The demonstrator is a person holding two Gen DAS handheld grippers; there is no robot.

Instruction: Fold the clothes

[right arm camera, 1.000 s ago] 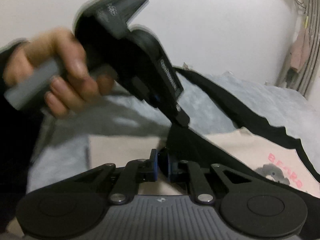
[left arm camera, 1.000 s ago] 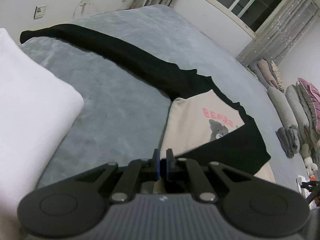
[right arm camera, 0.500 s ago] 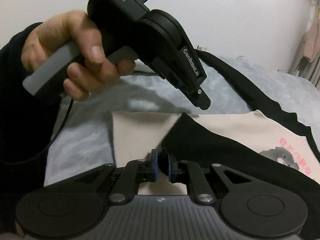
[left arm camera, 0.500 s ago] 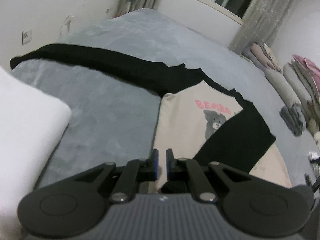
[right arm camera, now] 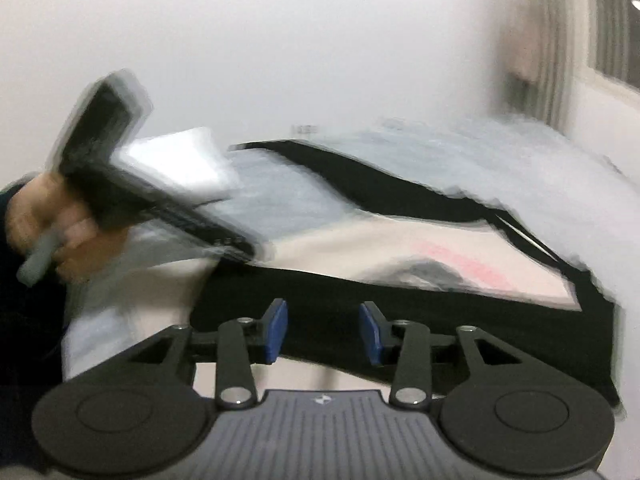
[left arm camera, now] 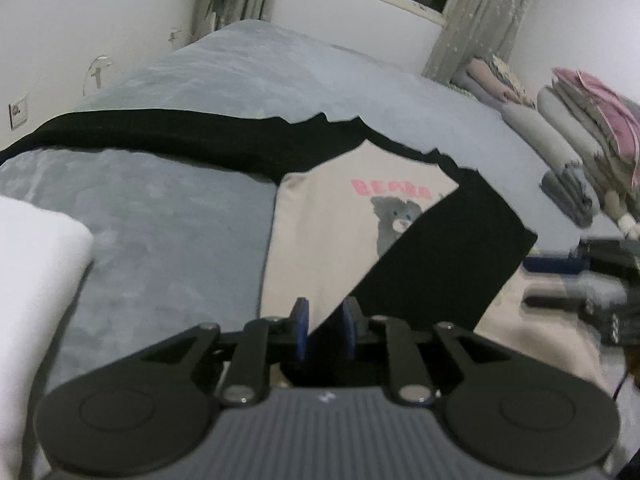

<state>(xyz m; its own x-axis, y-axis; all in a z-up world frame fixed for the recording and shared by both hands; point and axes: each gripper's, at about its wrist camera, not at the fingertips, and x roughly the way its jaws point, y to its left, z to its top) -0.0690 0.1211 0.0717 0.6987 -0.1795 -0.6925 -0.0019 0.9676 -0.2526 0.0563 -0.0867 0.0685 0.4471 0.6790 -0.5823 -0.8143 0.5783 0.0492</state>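
So the shirt (left arm camera: 332, 240), cream body with black sleeves and a bear print under pink letters, was lying flat on the grey bed (left arm camera: 168, 232). One black sleeve (left arm camera: 436, 264) was folded diagonally across the chest, the other sleeve (left arm camera: 152, 140) stretched straight out toward the wall side. The left gripper (left arm camera: 323, 334) was just letting go, jaws opening with a narrow gap, and the tip of the folded sleeve sat in that gap without the blue pads pressing on it. The right gripper (right arm camera: 323, 331) was opening too, jaws clearly apart over the black sleeve, gripping nothing. A white folded blanket (left arm camera: 36, 280) sat at the left edge. The right wrist view was really blurry, with the person's left hand (right arm camera: 60, 236) smeared.
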